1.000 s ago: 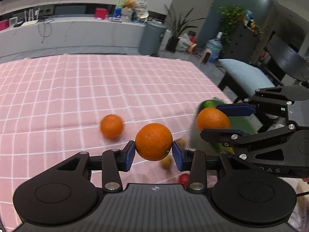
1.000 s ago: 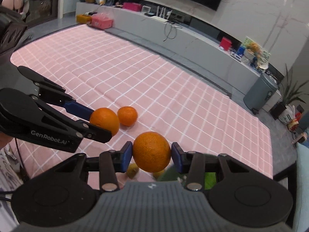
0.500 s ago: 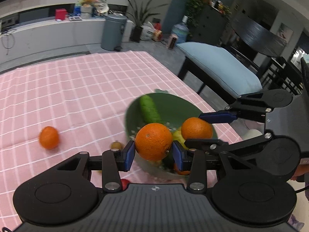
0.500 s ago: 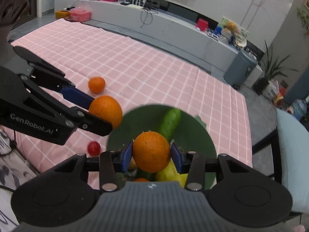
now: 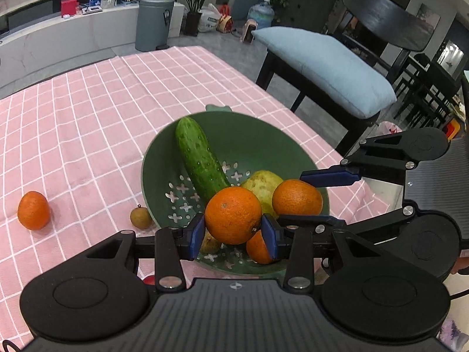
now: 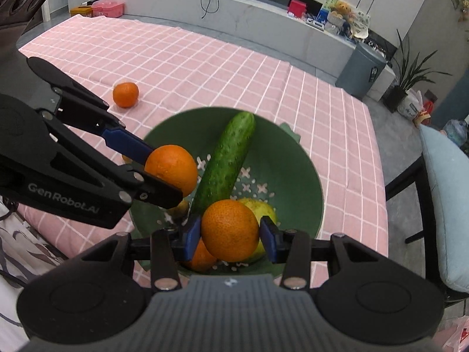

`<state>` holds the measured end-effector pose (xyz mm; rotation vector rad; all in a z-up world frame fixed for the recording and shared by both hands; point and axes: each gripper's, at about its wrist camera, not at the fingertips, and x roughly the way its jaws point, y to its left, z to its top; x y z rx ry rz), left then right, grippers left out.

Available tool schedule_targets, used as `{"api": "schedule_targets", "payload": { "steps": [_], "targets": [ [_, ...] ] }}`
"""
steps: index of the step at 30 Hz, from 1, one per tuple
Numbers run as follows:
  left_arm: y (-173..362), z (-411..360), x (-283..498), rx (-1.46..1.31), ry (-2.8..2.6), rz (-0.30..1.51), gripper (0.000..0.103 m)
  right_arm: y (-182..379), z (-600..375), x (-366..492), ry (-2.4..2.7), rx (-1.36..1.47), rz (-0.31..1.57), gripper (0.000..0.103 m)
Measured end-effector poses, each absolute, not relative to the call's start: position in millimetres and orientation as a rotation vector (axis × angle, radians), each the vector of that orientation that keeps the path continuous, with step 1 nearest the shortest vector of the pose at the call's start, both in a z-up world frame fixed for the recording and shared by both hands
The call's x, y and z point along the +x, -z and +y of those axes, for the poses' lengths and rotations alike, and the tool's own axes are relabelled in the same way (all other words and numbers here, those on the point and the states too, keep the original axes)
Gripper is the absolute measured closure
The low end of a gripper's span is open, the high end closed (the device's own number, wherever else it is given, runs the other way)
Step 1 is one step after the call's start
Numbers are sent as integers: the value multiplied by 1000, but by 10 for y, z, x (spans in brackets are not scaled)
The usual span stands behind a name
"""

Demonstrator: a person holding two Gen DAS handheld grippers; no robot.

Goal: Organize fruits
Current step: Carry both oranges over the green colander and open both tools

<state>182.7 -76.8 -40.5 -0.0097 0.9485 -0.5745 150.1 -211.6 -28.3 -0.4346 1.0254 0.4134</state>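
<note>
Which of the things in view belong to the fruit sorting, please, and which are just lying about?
Job:
- left gripper, orange
- right gripper, second orange
- green colander, holding cucumber
- loose orange, small brown fruit

Lying about:
- grey bin
- cushioned bench
- potted plant

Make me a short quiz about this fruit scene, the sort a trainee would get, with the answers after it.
1. True or false: each gripper is shut on an orange.
2. Which long vegetable lies in the green colander? A) carrot B) cucumber C) leek
3. Fill in: one orange is left lying on the pink checked ____.

Key
1. True. The left gripper clamps the left-held orange, and the right gripper clamps the right-held orange; both hang over the colander.
2. B. The cucumber leans against the colander's wall.
3. Tablecloth. The loose orange sits on the tablecloth, apart from the colander.
</note>
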Motion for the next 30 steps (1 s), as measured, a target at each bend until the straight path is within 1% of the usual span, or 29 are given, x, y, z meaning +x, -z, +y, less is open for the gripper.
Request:
{"api": "schedule_targets", "payload": {
  "steps": [12, 19, 22, 23, 24, 25, 28, 30],
  "targets": [
    [589, -858, 1915, 31, 554, 1000, 56, 436, -2158, 1564, -410, -401, 1074, 62],
    [615, -908, 1896, 75, 553, 995, 56, 479, -2157, 1556, -408, -404, 1085, 62],
    [613, -918, 1898, 78, 553, 996, 56, 467, -2159, 1552, -405, -419, 1082, 60],
    [613, -916, 1897, 75, 551, 997, 56, 454, -2157, 1547, -402, -425, 1078, 55],
    [607, -912, 1893, 74, 546, 994, 53, 440, -2167, 1546, -400, -426, 1074, 51],
    [597, -913, 1887, 74, 546, 989, 53, 418, -2173, 1543, -398, -422, 1069, 45],
    [542, -899, 1856, 68, 552, 970, 50, 354, -2168, 1524, -394, -425, 1054, 42],
    [493, -881, 1826, 63, 553, 953, 45, 311, -2156, 1504, -388, -433, 1042, 40]
  ]
}}
